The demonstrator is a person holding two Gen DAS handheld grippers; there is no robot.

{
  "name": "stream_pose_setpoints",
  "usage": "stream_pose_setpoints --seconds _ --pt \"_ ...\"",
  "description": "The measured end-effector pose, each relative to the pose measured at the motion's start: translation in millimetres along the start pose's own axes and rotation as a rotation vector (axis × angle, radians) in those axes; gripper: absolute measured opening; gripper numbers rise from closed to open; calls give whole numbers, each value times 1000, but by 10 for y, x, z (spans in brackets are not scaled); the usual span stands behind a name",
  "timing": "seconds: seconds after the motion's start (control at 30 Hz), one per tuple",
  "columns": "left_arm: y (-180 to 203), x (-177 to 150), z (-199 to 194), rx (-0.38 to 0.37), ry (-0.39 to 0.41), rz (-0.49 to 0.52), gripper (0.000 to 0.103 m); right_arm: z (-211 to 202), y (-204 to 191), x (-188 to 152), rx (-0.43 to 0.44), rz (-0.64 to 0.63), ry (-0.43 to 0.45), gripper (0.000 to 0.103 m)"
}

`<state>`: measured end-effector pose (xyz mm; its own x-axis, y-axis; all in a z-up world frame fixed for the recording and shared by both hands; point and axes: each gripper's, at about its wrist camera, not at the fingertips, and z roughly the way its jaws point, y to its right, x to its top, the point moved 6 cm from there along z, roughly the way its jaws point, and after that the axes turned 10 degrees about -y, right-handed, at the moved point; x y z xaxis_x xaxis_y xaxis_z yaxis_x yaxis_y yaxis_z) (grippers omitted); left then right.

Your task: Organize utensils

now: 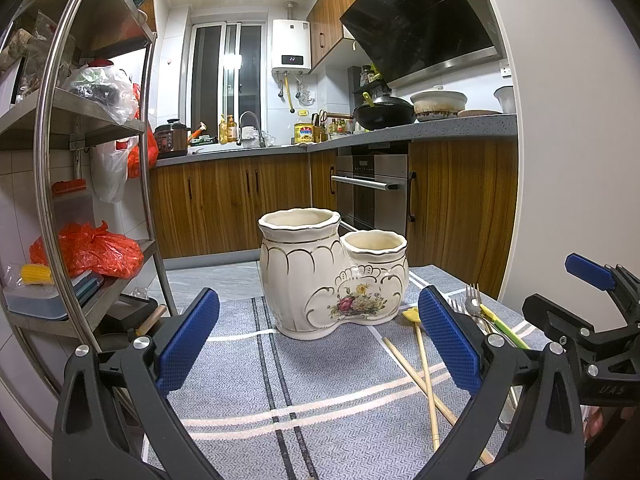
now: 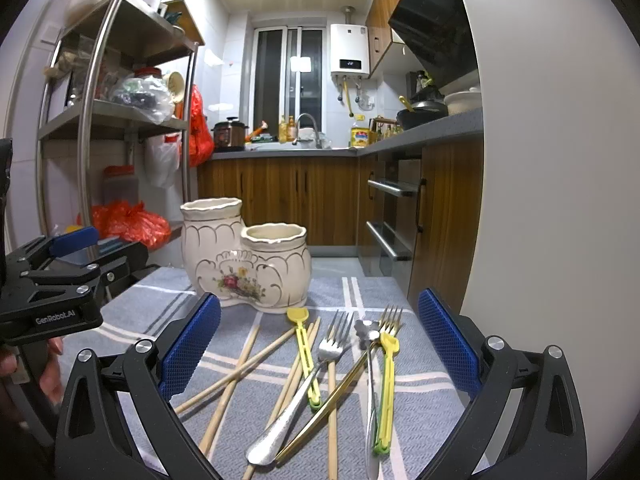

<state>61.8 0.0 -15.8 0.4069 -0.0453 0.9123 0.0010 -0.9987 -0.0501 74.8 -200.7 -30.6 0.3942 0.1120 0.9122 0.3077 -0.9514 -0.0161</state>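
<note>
Blue-padded fingers (image 1: 188, 344) of the left gripper (image 1: 318, 344) stand wide apart with nothing between them, and the right gripper (image 2: 318, 344) likewise holds its blue pads (image 2: 448, 344) spread and empty. Grey-blue woven cloth with white and dark stripes (image 2: 420, 400) covers the table and carries all the task items. Largest of these is the cream ceramic double utensil holder with gold scrollwork and a painted flower spray (image 1: 332, 276), upright near the far edge of the cloth, its taller pot on the left joined to a shorter pot on the right; both mouths are open and empty. Bare cloth lies between the left gripper and the holder. Nearer the right gripper, loosely crossed, lie pale wooden chopsticks (image 2: 236, 376), a silver fork with embossed handle (image 2: 304, 388), a gold-toned fork (image 2: 352, 376), a silver spoon-like piece (image 2: 370, 360) whose bowl cannot be made out, and two yellow-green plastic utensils (image 2: 306, 356). Steel shelving (image 1: 48, 128) borders the table's left side; wooden cabinets (image 1: 460, 200) stand close on the right.
</note>
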Motion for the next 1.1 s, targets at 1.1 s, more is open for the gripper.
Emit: stream_pose_setpoints --seconds 1.1 --pt "480 -157 472 -167 -290 171 98 78 526 114 -99 0 -76 98"
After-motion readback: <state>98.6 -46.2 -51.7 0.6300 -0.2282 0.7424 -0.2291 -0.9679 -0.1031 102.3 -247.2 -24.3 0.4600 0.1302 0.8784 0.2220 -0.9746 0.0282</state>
